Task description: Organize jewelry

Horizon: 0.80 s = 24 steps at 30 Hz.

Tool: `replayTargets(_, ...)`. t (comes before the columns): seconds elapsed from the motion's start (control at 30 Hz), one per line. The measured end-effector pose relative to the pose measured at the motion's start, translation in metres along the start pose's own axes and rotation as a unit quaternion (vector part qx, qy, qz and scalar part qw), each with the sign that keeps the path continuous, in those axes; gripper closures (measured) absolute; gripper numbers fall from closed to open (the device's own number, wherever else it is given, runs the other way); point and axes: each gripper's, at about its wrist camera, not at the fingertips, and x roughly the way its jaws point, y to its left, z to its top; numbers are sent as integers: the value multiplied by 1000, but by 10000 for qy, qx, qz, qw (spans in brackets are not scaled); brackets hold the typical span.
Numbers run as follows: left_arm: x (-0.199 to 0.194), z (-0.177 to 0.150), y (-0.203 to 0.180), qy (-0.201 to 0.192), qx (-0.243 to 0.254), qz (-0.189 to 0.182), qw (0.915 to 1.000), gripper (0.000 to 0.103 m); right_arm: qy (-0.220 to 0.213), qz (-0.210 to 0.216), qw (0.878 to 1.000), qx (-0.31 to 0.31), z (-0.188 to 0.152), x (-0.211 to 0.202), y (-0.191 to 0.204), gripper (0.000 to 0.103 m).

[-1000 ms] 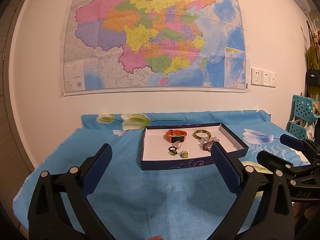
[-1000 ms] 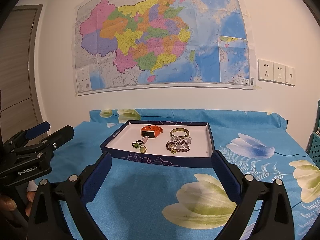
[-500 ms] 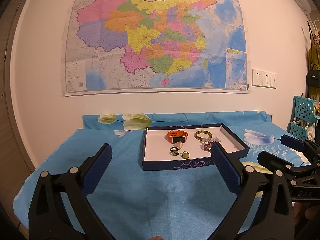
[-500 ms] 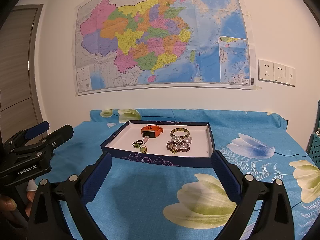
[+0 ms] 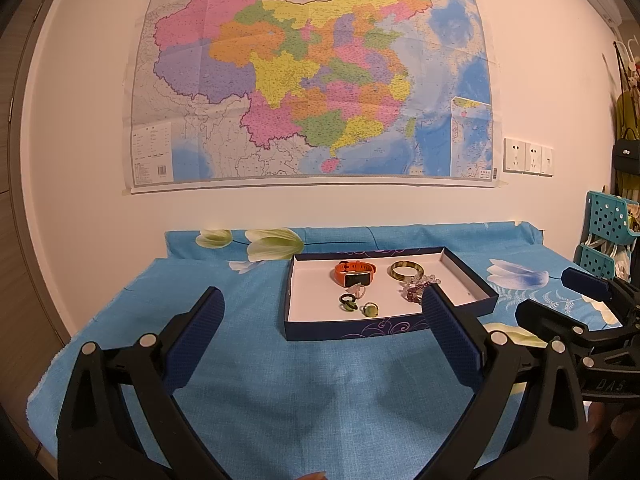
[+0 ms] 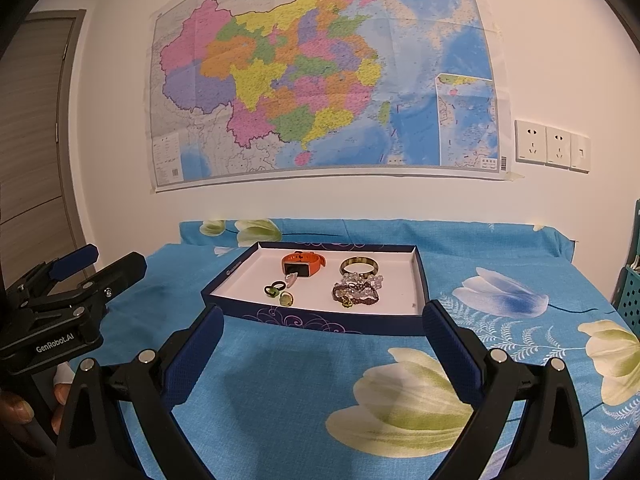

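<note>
Fingers first: my left gripper (image 5: pixel 322 332) has its two blue-padded fingers spread wide with nothing between them, hovering above the blue floral cloth (image 5: pixel 248 360) short of the box. My right gripper (image 6: pixel 322 344) is the same, its fingers wide apart and empty, held over a big white flower printed on the cloth. Each gripper shows at the edge of the other's view, so they sit side by side and well apart.

Beyond both sets of fingertips lies the dark blue shallow box (image 6: pixel 320 320) with a white floor, resting flat on the cloth. All the jewelry sits inside it. Nearest the front wall are a dark green ring (image 6: pixel 274 290) and a pale green ring (image 6: pixel 287 299), just beside each other. To their right lies a heap of beaded bracelets (image 6: pixel 356 290), brownish and clear beads tangled together. A small clear piece (image 6: pixel 291 278) sits just behind the rings, touching or nearly touching the orange watch (image 6: pixel 303 263), which lies toward the back of the box. Right of the watch, also toward the back, lies a greenish bangle (image 6: pixel 359 266), flat on the floor, with the bead heap against its near edge.

Farther still, the cloth runs up to the wall, where a large coloured map (image 5: pixel 316 76) hangs, with white wall sockets (image 6: pixel 552 150) to its right.
</note>
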Motion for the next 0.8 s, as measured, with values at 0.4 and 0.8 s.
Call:
replayTargets(0.4, 0, -1, 0, -10, -5, 6, 10000, 6, 15, 4, 10000, 1, 0, 1, 0, 7)
replayTargets(0.8, 0, -1, 1, -1, -8, 5, 10000, 6, 21, 5, 10000, 3, 0, 0, 0, 7)
